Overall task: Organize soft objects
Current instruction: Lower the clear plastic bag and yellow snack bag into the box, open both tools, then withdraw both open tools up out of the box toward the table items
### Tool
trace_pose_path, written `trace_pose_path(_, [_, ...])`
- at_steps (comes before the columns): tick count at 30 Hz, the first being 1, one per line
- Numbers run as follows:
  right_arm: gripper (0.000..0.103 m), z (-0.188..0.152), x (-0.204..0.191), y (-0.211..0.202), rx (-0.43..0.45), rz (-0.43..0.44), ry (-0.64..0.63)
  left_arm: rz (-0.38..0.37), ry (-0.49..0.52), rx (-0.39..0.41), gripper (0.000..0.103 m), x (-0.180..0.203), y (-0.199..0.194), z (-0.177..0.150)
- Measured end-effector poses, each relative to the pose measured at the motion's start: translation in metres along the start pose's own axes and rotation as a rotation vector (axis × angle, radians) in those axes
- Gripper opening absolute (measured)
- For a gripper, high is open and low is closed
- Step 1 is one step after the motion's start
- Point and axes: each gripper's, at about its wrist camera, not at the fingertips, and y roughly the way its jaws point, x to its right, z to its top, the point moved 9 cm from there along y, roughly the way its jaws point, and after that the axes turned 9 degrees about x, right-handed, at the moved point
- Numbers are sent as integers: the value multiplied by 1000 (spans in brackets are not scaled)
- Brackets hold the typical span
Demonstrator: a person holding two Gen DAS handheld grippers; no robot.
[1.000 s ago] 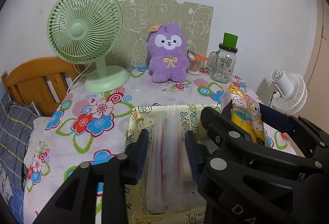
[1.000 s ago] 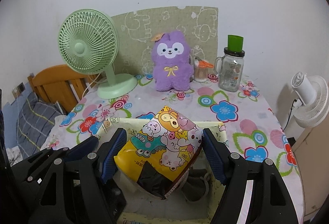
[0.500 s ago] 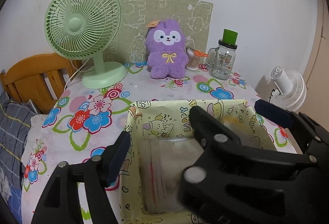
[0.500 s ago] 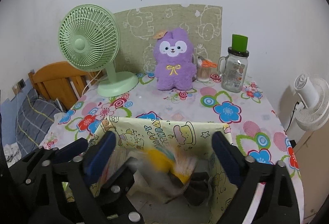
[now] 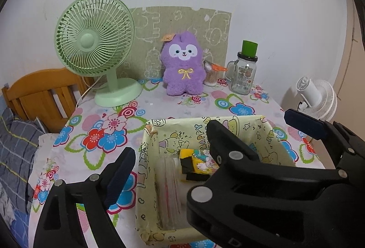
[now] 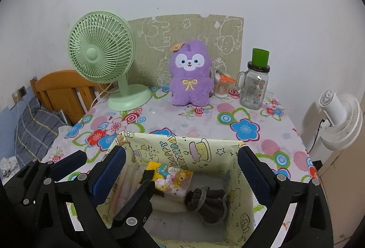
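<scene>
Both packs have dropped from the jaws into the box [image 6: 235, 182] below. Left gripper [image 5: 170, 145] is opening, empty, over the clear bag [image 5: 168, 182]; right gripper [image 6: 182, 168] stands wide above the cartoon pack [image 6: 172, 177] and dark pouch [image 6: 207, 202]. Purple plush [image 6: 190, 79] waits ahead; box walls hem both grippers.

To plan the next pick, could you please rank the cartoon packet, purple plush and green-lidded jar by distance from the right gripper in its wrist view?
From the right gripper:
1. Cartoon packet, in the box between its fingers.
2. Purple plush, back centre.
3. Green-lidded jar, back right.
</scene>
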Motion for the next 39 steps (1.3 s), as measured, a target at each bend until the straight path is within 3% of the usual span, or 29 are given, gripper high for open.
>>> trace_pose_path(28, [100, 0, 11, -79, 50, -60, 17, -12, 42, 87, 93, 25, -66, 1])
trace_pose_path(39, [100, -9, 10, -103, 56, -47, 36, 6, 48, 102, 93, 32, -89, -5])
